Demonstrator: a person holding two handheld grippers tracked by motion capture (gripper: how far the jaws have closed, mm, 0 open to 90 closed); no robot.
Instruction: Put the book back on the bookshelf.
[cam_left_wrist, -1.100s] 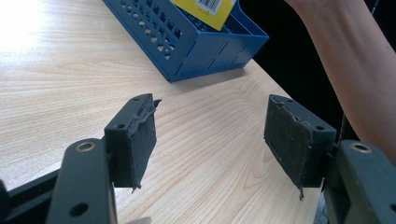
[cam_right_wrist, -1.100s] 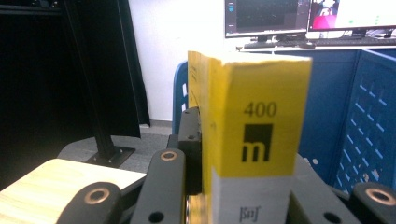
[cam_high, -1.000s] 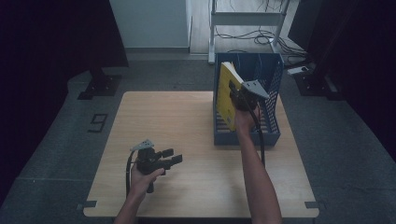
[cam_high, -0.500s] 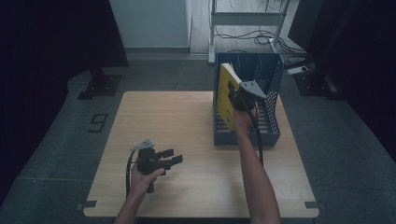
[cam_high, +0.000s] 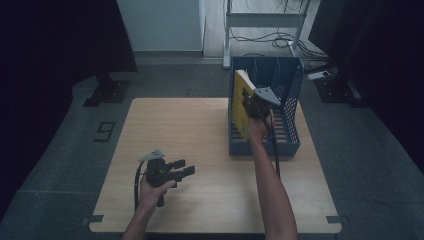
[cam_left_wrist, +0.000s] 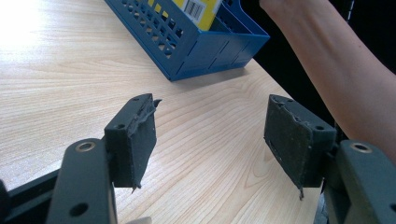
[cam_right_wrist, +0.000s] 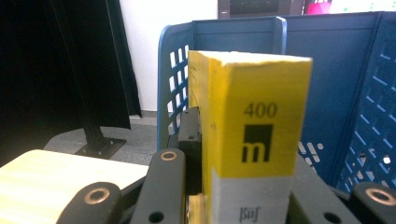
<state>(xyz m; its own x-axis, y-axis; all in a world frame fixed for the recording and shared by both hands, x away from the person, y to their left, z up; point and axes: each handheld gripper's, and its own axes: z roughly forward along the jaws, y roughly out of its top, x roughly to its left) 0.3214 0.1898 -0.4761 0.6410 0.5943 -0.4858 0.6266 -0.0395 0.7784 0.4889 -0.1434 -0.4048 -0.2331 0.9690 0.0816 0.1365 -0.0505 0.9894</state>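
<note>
High view: right gripper (cam_high: 248, 105) clamps a yellow book (cam_high: 242, 102) upright inside the blue file rack (cam_high: 290, 140); left gripper (cam_high: 182, 167) hovers over the table (cam_high: 200, 130), jaws apart, empty.
Left gripper view: pads wide, nothing between; barcode on book (cam_left_wrist: 196, 7).
Right gripper view: book spine (cam_right_wrist: 254, 126) reads "400", "m".

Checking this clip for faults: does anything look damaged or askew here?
The left gripper has a frayed, peeling pad. The yellow book, held by the right gripper, leans tilted in the blue file rack.
</note>
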